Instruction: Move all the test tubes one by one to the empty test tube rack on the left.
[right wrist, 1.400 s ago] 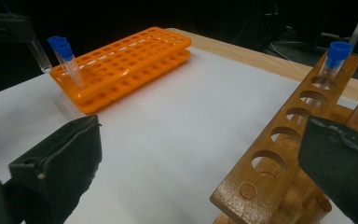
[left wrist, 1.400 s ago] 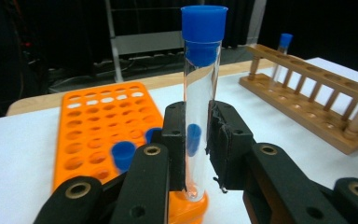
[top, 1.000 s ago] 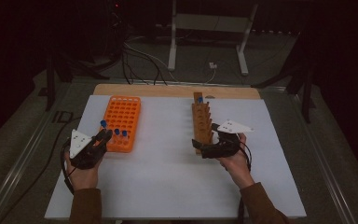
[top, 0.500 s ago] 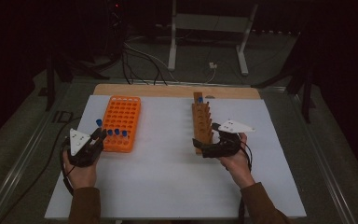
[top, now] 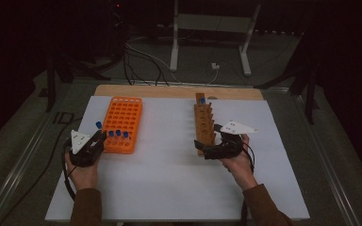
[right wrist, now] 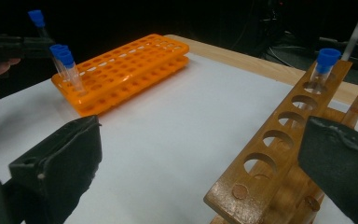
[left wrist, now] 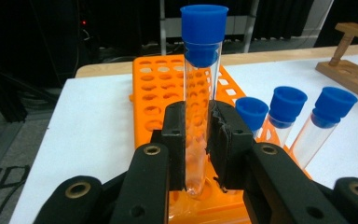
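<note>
My left gripper [left wrist: 198, 135] is shut on a clear test tube with a blue cap [left wrist: 200, 93], held upright. The tube's rounded tip is at a hole in the near left corner of the orange rack [left wrist: 154, 93]; how deep it sits I cannot tell. In the high view the left gripper [top: 93, 143] is at that corner of the orange rack [top: 125, 113]. Three blue-capped tubes [left wrist: 284, 112] stand in the rack's near row. My right gripper [right wrist: 200, 163] is open wide, with the near end of the wooden rack [right wrist: 279, 149] between its jaws.
One blue-capped tube [right wrist: 326, 60] stands in the far hole of the wooden rack [top: 203, 120]. Both racks rest on a white mat [top: 169, 179] over a wooden board. Beyond the table are a metal stand [top: 207, 28] and cables on the dark floor.
My left gripper has sunk a little with the tube, bringing it down at the orange rack's near left corner. The right gripper has stayed by the wooden rack.
</note>
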Available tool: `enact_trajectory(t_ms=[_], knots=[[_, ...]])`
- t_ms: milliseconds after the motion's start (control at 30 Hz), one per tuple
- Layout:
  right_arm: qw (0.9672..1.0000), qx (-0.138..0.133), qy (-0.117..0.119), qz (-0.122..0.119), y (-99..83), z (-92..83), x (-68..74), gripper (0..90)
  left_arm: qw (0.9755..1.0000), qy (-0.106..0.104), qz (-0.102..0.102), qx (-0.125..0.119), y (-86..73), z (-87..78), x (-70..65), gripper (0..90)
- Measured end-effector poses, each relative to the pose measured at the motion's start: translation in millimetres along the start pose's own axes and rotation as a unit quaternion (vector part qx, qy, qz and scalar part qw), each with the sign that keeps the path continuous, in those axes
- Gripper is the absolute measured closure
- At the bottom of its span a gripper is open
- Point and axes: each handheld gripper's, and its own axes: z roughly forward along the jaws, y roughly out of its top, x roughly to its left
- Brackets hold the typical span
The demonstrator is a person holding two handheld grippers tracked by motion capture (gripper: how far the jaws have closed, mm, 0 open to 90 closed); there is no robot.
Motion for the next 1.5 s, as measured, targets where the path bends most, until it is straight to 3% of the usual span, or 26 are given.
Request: enact_trajectory(t_ms=[200, 333, 567, 633, 1033, 1267, 1433, 1500], knots=[[1.0, 0.002, 0.002, 0.0, -0.3, 0.5, 1.1, 0.0, 0.9993, 0.001, 0.012, 0.036, -4.7, 8.2, -2.9, 76.9], [1.0, 0.002, 0.002, 0.0, -0.5, 0.7, 1.3, 0.0, 0.9974, 0.005, 0.024, 0.069, -6.9, 13.4, -4.9, 77.4], [1.0, 0.004, 0.004, -0.001, -1.0, 1.4, 1.8, 0.0, 0.9964, 0.002, 0.015, 0.084, -7.7, 14.9, -3.4, 77.9], [1.0, 0.005, 0.004, -0.002, -1.2, 1.6, 1.8, 0.0, 0.9948, 0.004, 0.022, 0.1, -9.3, 17.6, -4.9, 78.0], [0.9999, 0.009, 0.007, -0.005, -1.8, 3.4, 3.8, 0.0, 0.9946, 0.0, 0.019, 0.102, -9.5, 15.5, -4.0, 76.3], [0.9999, 0.009, 0.008, -0.002, -1.9, 3.4, 2.8, 0.0, 0.9948, -0.009, 0.014, 0.1, -9.8, 8.3, 0.0, 58.6], [0.9999, 0.008, 0.008, 0.0, -1.5, 2.7, 2.6, 0.0, 0.996, -0.028, 0.006, 0.085, -7.4, -0.7, -2.9, 47.2], [0.9999, 0.007, 0.007, -0.001, -1.1, 2.4, 2.1, 0.0, 0.9962, -0.044, -0.002, 0.075, -7.0, -3.6, -4.9, 43.2]])
